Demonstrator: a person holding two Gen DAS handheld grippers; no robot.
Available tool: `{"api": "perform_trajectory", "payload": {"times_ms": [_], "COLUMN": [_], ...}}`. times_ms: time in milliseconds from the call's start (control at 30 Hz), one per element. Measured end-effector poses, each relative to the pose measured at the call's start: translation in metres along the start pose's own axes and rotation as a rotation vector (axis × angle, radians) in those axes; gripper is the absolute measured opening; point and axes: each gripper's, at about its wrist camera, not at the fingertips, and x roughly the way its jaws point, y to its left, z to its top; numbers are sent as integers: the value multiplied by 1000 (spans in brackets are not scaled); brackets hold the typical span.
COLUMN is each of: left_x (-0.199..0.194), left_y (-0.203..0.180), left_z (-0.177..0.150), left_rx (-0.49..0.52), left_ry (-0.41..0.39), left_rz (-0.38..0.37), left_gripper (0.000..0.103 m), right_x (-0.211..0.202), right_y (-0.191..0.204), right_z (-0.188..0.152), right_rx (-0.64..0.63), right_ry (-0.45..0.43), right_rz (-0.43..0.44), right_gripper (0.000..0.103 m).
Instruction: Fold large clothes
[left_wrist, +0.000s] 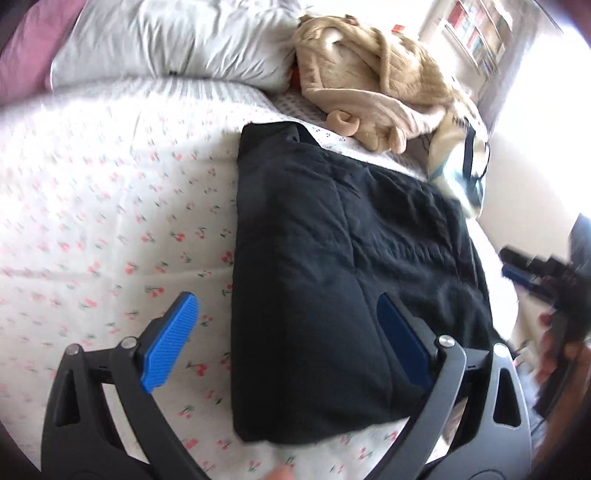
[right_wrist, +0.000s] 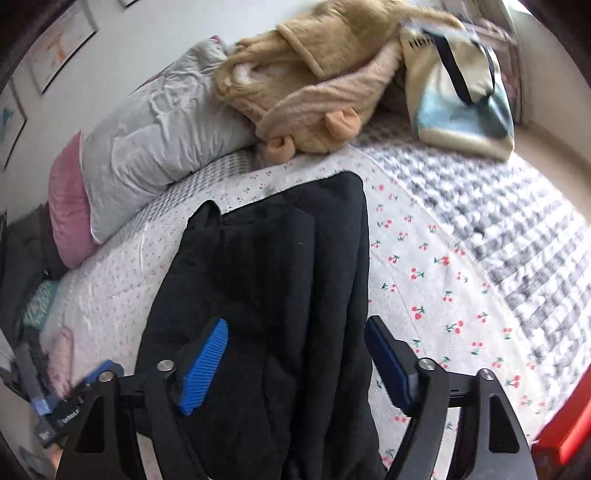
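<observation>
Ahead of the left gripper (left_wrist: 286, 341), a black garment (left_wrist: 343, 280) lies folded into a thick block on the cherry-print bedspread (left_wrist: 110, 206). This gripper's jaws stand wide apart with nothing between them: its left blue pad (left_wrist: 170, 343) hangs over bare bedspread, its right pad (left_wrist: 402, 339) over the garment's near half. Whether either pad touches the fabric is hard to judge.

Off to the left gripper's right, blurred at the frame edge, the right gripper (left_wrist: 546, 273) shows dimly. In its own view the right gripper (right_wrist: 295, 363) is likewise spread open and empty, straddling the garment's (right_wrist: 273, 266) near right edge, one pad (right_wrist: 203, 369) above the black cloth, the other (right_wrist: 391, 358) beside it over the bedspread (right_wrist: 436, 288).

Beyond the garment, farther from both grippers, a tan fleecy heap (left_wrist: 373, 77) rests against a grey pillow (left_wrist: 173, 40). A pink pillow (right_wrist: 68, 210) sits beside the grey one, and a cream-and-blue tote bag (right_wrist: 461, 92) with dark straps lies to the right of the heap.
</observation>
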Motion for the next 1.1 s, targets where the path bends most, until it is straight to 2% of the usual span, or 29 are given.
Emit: {"api": "perform_trajectory", "payload": {"times_ms": [133, 233, 433, 567, 633, 733, 867, 1100], "left_x": [-18, -34, -52, -56, -55, -48, -40, -40], "left_y": [-16, -26, -49, -59, -63, -67, -66, -63], "left_z": [-14, -26, -52, -65, -70, -76, -80, -81], "left_rx": [58, 82, 127, 130, 148, 166, 141, 136], "left_ry": [7, 6, 34, 41, 48, 66, 103, 107], "left_rz": [109, 166, 193, 172, 166, 183, 181, 187], "left_gripper": [98, 98, 98, 98, 98, 98, 98, 98], "right_x": [-19, -24, -28, -20, -10, 1, 0, 3], "right_y": [30, 47, 71, 72, 71, 73, 77, 76], "right_z": [-18, -41, -91, -114, -124, -125, -124, -124], "right_rx": [-84, -117, -155, -145, -138, -131, -158, -148], "right_ry": [-52, -34, -13, -22, 6, 59, 25, 39], "right_rz": [-81, -130, -176, -236, -263, -255, -308, -314], "right_gripper": [88, 89, 89, 89, 89, 89, 89, 89]}}
